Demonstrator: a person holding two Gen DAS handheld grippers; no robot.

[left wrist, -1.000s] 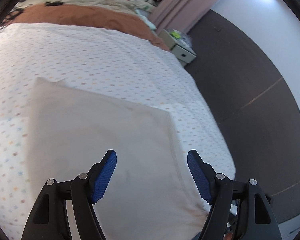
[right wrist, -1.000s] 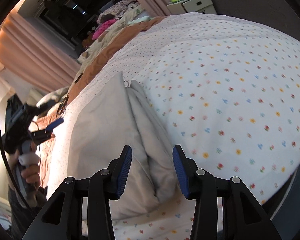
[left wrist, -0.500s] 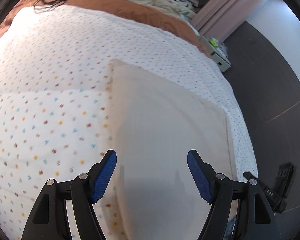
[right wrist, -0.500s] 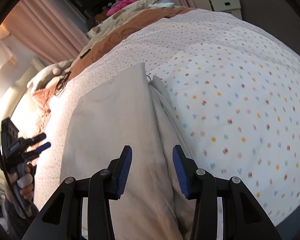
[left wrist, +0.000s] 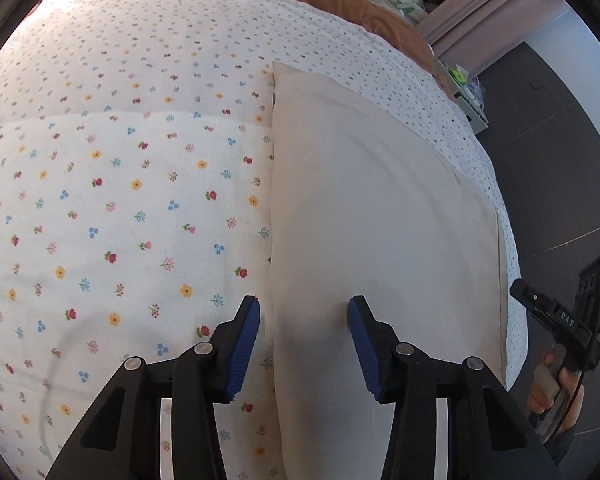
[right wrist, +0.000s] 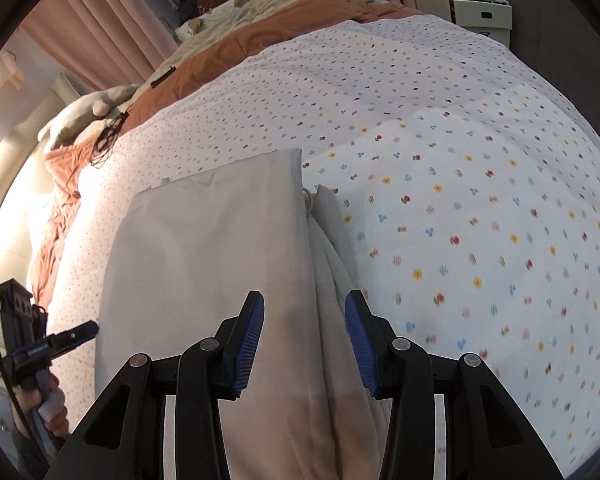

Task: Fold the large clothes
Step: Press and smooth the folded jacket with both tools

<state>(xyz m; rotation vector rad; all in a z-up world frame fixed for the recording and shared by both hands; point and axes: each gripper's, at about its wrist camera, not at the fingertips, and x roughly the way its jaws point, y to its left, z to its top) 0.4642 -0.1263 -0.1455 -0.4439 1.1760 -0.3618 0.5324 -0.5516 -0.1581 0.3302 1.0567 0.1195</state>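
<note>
Two grippers are held over a folded beige garment (left wrist: 380,216) laid flat on the flowered bed (left wrist: 120,184). The left gripper (left wrist: 303,312) is closing, its jaws straddling the garment's left edge without pressing it. The right gripper (right wrist: 305,308) is kept half open above the layered edge, nothing gripped
</note>
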